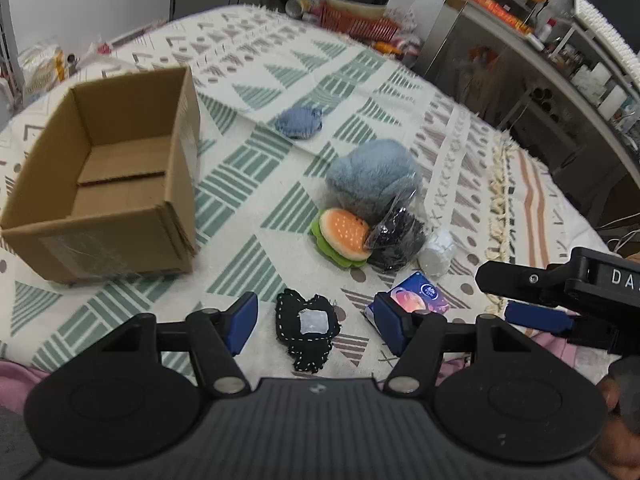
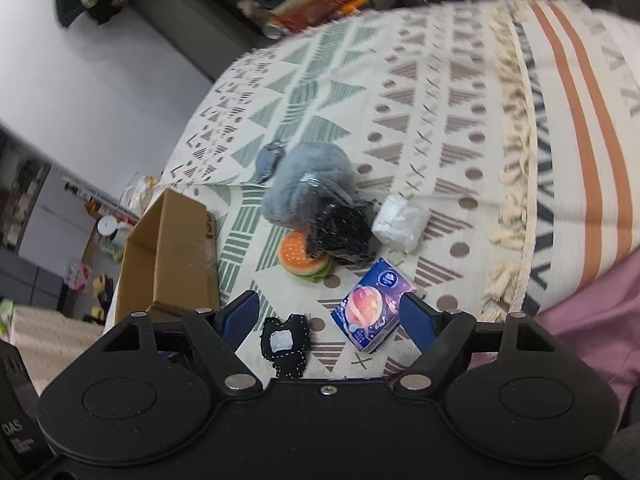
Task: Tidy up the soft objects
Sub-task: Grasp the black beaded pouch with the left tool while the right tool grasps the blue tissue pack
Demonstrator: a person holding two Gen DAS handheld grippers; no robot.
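An open cardboard box [image 1: 108,184] [image 2: 172,256] stands empty on the patterned cloth at the left. Right of it lie a grey-blue plush [image 1: 374,174] [image 2: 308,180], a burger toy [image 1: 342,238] [image 2: 300,260], a black item in clear plastic [image 1: 396,236] [image 2: 340,232], a white wrapped bundle [image 1: 438,254] [image 2: 400,222] and a blue knitted piece [image 1: 298,122] [image 2: 268,160]. A black stitched felt patch [image 1: 308,326] [image 2: 286,340] lies between the fingers of my open left gripper [image 1: 316,324]. My right gripper [image 2: 330,320] is open over the patch and a purple tissue pack [image 2: 370,304] [image 1: 416,294].
The patterned cloth [image 1: 260,80] covers a table with a fringed edge [image 2: 516,160] on the right. A red basket with bowls [image 1: 360,12] stands at the far end. Shelves with clutter [image 1: 560,40] run along the right. Pink fabric [image 2: 592,312] lies at the near edge.
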